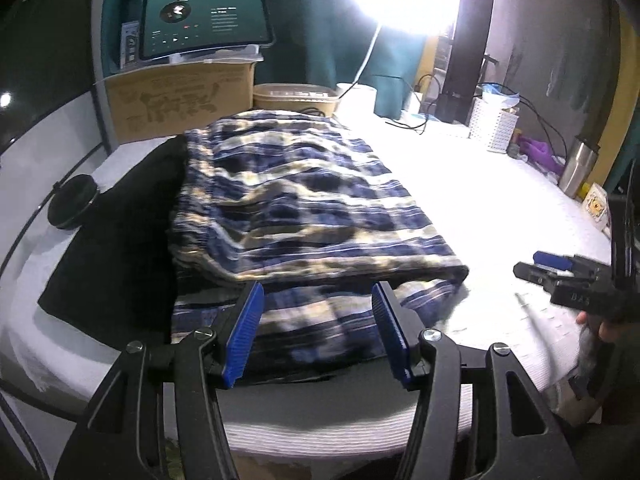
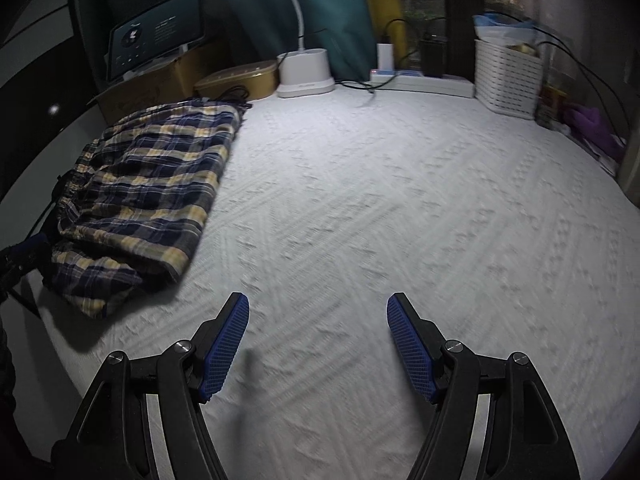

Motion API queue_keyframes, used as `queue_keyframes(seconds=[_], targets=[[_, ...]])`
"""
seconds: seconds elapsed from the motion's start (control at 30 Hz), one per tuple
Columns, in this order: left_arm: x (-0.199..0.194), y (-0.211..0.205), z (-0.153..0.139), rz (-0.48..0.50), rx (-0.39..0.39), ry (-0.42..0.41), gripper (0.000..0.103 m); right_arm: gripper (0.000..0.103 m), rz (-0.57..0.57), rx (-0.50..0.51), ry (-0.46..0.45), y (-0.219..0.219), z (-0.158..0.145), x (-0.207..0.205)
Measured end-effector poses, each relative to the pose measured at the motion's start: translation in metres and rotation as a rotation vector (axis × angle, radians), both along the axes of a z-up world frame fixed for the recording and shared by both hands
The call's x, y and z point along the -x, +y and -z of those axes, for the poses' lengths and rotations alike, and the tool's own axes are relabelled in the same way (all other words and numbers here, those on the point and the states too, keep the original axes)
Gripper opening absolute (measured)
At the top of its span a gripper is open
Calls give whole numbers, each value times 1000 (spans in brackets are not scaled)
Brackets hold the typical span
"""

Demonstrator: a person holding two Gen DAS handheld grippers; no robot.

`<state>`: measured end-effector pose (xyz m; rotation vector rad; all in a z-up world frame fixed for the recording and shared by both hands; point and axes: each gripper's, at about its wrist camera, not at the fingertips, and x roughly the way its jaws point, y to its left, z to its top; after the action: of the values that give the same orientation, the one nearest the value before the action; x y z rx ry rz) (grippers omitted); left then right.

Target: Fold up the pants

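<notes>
The blue, white and tan plaid cotton pants (image 1: 304, 200) lie folded into a thick rectangular bundle on the white textured bedspread (image 2: 380, 220), toward the bedspread's left side as the right wrist camera sees it, with a flat black cloth (image 1: 116, 248) tucked against the bundle's far-left flank. The fold looks mostly done: an upper layer sits doubled over a lower one, its rolled edge running across the near side of the bundle, though a strip of the lower layer sticks out beyond that edge toward the cameras and one corner lies a little crumpled, so a final squaring-up or one more fold may remain. The left gripper (image 1: 318, 332) hangs just in front of the bundle's near edge, its blue ribbed pads spread apart and gripping nothing. The right gripper (image 2: 318, 344) is released too, pads wide over bare bedspread well to the right of the bundle. Room for moving is generous on that right side, where the bedspread is unoccupied. Behind the bundle it is tight: a brown cardboard box (image 1: 180, 96) carrying a dark tablet screen (image 1: 204, 20) and an oval tan container (image 1: 296, 98) stand close by, while the bedspread's front edge drops away just below the left gripper.
</notes>
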<state>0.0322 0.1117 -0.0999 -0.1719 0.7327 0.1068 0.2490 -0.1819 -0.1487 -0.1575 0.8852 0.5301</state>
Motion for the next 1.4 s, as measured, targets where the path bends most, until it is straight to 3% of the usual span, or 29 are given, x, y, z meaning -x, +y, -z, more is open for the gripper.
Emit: queue_keyframes(seconds=[0.27,0.57,0.63,0.77,1.4], targets=[[-7,-30,-3,36,-10,-8,56,74,72,-16,-12,-44,-1,13],[-10,-59,-21,55,-45,-53,58,74,117,-30,-101,-79,-33,31],[-11,-65,-26,70,-51,-63,58,74,126,-34,-129,-83,-42,36],[-10,-78,-36,98,-74,-104,71,74,142,-45,-182,-90,-60,46],[10,-114,-80,162,-145,-278,71,75,152,-66,-302,-103,-104,74]])
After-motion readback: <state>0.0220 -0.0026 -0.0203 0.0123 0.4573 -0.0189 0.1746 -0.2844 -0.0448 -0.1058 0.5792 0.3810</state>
